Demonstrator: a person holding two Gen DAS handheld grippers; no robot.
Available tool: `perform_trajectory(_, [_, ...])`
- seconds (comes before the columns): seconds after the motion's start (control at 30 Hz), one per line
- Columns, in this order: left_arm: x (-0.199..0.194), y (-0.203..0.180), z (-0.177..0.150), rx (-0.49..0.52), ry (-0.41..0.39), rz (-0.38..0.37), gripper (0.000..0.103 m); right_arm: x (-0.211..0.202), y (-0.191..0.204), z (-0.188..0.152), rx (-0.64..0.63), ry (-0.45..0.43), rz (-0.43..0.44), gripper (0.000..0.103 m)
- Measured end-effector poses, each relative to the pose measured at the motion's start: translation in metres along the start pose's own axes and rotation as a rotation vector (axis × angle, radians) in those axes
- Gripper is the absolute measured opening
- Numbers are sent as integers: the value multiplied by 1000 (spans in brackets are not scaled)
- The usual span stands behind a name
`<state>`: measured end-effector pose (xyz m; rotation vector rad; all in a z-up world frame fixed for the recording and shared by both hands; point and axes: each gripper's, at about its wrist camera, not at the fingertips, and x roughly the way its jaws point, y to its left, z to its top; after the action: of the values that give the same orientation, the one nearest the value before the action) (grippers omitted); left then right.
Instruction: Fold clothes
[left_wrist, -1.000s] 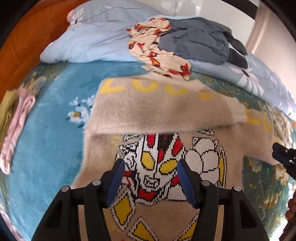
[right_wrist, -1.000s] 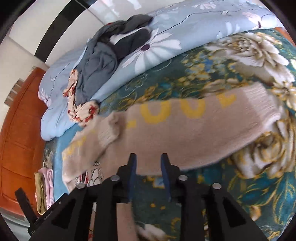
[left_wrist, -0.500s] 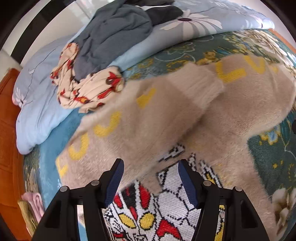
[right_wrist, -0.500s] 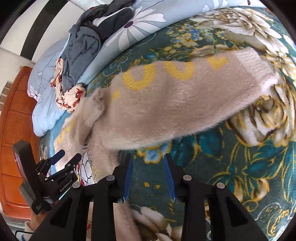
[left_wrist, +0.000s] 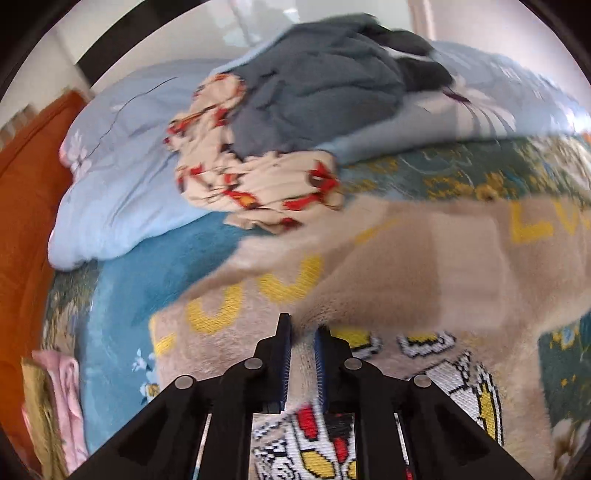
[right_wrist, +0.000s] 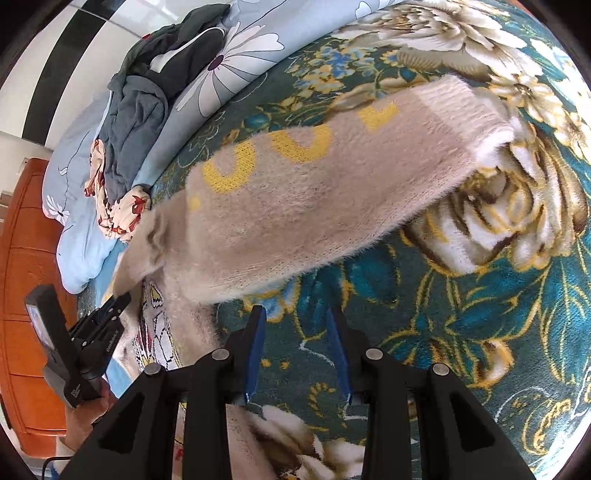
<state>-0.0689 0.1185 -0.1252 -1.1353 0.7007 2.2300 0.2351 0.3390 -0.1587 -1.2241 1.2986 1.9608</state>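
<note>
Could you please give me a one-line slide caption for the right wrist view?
Open right gripper hovers over the floral blanket below the beige sweater's sleeve.

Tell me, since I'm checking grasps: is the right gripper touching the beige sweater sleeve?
Apart. The right wrist view shows the right gripper open, floral blanket visible between its fingertips and the sweater sleeve.

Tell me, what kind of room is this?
Most likely a bedroom. A flowery blanket covers a bed, a light blue quilt lies bunched at its far side, and a wooden headboard stands behind. Loose clothes sit piled on the quilt.
</note>
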Motion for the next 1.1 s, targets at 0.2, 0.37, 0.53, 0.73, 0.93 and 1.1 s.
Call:
perform_trajectory(0.2, [-20, 126, -24, -356, -15, 86, 13, 12, 1, -5, 17, 32, 21, 35])
perform_trajectory(0.37, [-5, 201, -77, -625, 105, 136, 12, 14, -3, -8, 27, 42, 22, 35])
perform_trajectory(0.53, [8, 223, -116, -679, 222, 149, 13, 12, -8, -8, 46, 45, 26, 35])
perform_trajectory(0.73, [4, 210, -156, -802, 281, -97, 22, 19, 5, -18, 9, 93, 91, 35])
perform_trajectory(0.93, [9, 167, -184, -816, 442, -305, 44, 43, 29, -48, -73, 223, 139, 43])
perform_trajectory(1.1, [6, 131, -186, -710, 552, -277, 66, 48, 32, -72, -72, 273, 176, 45])
